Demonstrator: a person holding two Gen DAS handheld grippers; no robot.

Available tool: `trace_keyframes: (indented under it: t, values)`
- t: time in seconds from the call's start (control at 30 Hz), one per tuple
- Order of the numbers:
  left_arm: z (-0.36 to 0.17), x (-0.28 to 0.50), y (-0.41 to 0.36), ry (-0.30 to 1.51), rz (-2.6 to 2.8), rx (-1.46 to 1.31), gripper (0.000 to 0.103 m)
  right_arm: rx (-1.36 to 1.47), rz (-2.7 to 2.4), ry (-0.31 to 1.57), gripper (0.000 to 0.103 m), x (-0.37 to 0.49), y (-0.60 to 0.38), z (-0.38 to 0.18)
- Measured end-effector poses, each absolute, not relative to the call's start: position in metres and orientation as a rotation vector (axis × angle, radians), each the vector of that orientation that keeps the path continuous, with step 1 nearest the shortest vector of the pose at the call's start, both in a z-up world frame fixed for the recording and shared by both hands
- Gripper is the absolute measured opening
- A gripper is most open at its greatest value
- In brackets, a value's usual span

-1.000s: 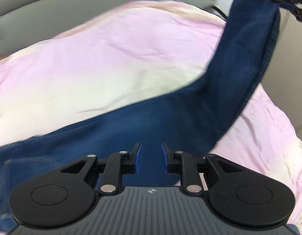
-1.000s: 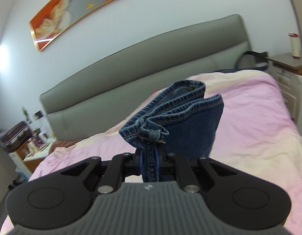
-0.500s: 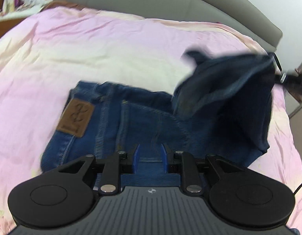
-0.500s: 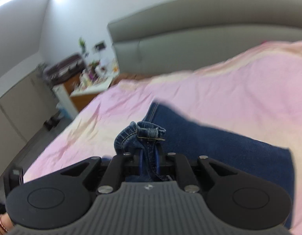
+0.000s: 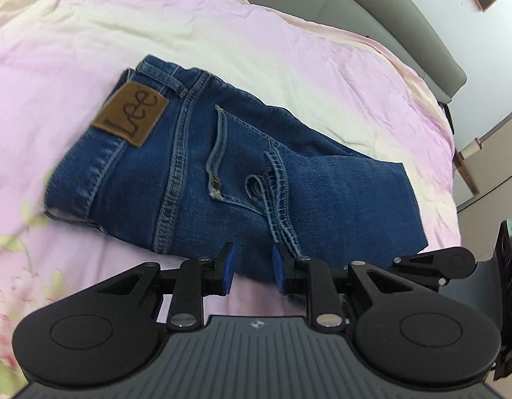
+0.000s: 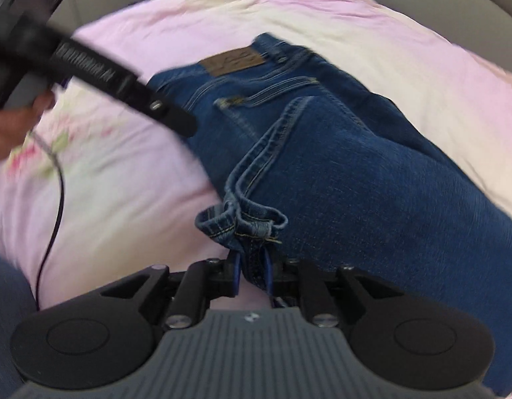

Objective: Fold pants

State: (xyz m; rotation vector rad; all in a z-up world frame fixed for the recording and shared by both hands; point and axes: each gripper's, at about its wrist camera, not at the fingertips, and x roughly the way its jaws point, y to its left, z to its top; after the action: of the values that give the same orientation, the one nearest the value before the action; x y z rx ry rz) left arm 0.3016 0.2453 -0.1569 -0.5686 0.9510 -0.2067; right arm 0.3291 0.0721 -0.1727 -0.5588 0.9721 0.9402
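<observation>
Denim jeans folded on bed, label at 10 o'clock; right fingers pinch hem, left fingers apart, empty.

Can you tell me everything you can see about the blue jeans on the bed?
The jeans are dark blue denim with lighter stitching, a back pocket and a brown patch reading "Lee" at the waistband. They lie folded on the pink bed cover, with the leg ends brought over on top. The right gripper pinches the bunched hems in its jaws. The left gripper is open at the near edge, holding nothing.
</observation>
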Motion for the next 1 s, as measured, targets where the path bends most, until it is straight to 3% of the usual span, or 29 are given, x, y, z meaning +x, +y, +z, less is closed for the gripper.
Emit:
trace_keyframes:
  t: [0.17,0.23,0.3,0.5,0.53,0.6,0.7,0.9,1.0]
  values:
    - [-0.168,0.304,0.246,0.937,-0.219,-0.708,0.029,-0.672,0.999,0.978,0.029,0.325,0.077,-0.161]
    - [-0.169,0.309,0.245,0.930,-0.218,-0.758,0.037,-0.673,0.995,0.965,0.032,0.327,0.075,-0.150]
    - [-0.168,0.316,0.240,0.926,-0.218,-0.778,0.053,-0.659,0.977,0.949,0.032,0.331,0.071,-0.142]
    - [-0.191,0.339,0.221,1.030,-0.172,-0.843,0.054,-0.548,0.861,0.943,0.036,0.352,0.050,-0.127]
    - [-0.196,0.341,0.219,1.031,-0.175,-0.879,0.053,-0.535,0.844,0.951,0.036,0.356,0.047,-0.128]
    - [-0.200,0.339,0.215,1.000,-0.169,-0.913,0.025,-0.505,0.827,0.961,0.036,0.359,0.043,-0.130]
    - [-0.178,0.333,0.196,0.918,-0.155,-0.743,0.006,-0.488,0.806,0.958,0.037,0.359,0.038,-0.130]
    - [-0.099,0.312,0.144,0.658,-0.381,-0.334,0.006,-0.440,0.769,0.928,0.037,0.373,0.027,-0.117]
    - [-0.082,0.314,0.125,0.661,-0.398,-0.219,0.006,-0.419,0.755,0.920,0.039,0.379,0.022,-0.111]
